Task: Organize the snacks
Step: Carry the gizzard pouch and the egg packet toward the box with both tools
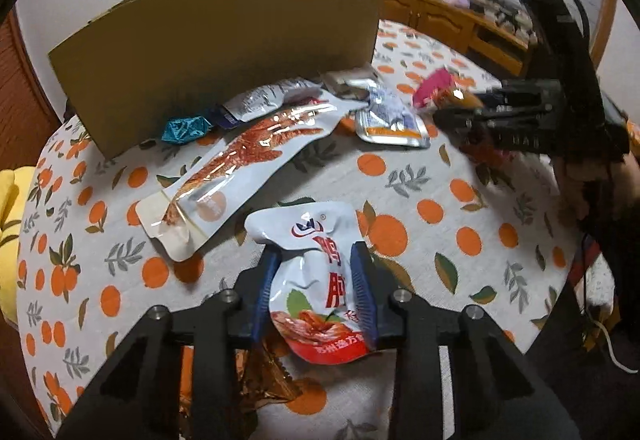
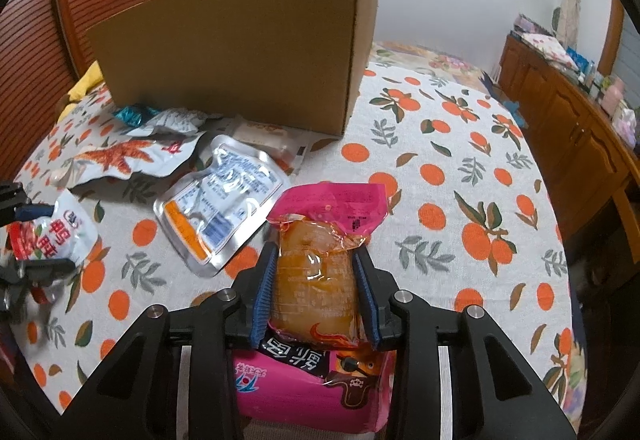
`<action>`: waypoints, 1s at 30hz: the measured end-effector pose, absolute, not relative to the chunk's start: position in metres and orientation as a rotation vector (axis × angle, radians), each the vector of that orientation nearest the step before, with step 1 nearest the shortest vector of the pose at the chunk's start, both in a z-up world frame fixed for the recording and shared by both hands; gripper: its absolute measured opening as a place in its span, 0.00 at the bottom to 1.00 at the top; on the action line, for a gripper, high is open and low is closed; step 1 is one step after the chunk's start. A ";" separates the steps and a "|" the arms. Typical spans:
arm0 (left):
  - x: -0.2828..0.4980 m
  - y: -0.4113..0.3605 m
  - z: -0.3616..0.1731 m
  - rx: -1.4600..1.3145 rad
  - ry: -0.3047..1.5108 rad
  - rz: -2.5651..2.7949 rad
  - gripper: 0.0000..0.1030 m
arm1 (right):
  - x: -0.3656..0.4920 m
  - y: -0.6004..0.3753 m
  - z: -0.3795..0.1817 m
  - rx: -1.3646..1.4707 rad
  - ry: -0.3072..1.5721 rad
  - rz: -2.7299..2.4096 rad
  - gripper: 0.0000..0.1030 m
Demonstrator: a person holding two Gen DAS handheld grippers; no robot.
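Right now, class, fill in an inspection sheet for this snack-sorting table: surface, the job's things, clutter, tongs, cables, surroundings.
Surface: round table under a white cloth printed with oranges.
Job's things: tall brown cardboard box; long clear fish-snack pouch; silver foil pouch; teal foil wrapper.
Clutter: crumpled copper foil under the left tongs.
Tongs: left tongs shut on a white-and-red pouch; right tongs shut on a pink-and-orange pouch.
Cables: white cord beyond the table edge.
Surroundings: wooden sideboard, white wall, slatted wooden door.
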State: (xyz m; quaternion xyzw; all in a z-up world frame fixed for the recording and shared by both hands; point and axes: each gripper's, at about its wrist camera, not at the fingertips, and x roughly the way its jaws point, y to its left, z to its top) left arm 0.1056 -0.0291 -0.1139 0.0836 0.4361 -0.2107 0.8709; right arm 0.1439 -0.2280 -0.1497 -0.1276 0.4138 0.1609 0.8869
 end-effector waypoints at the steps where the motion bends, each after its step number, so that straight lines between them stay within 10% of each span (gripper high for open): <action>1: 0.104 -0.027 -0.111 0.163 0.898 -0.444 0.24 | 0.142 -0.228 -0.150 -0.265 0.859 0.337 0.35; 30: 0.159 -0.008 0.001 0.086 0.659 -0.449 0.20 | 0.140 -0.194 -0.039 -0.281 0.609 0.498 0.36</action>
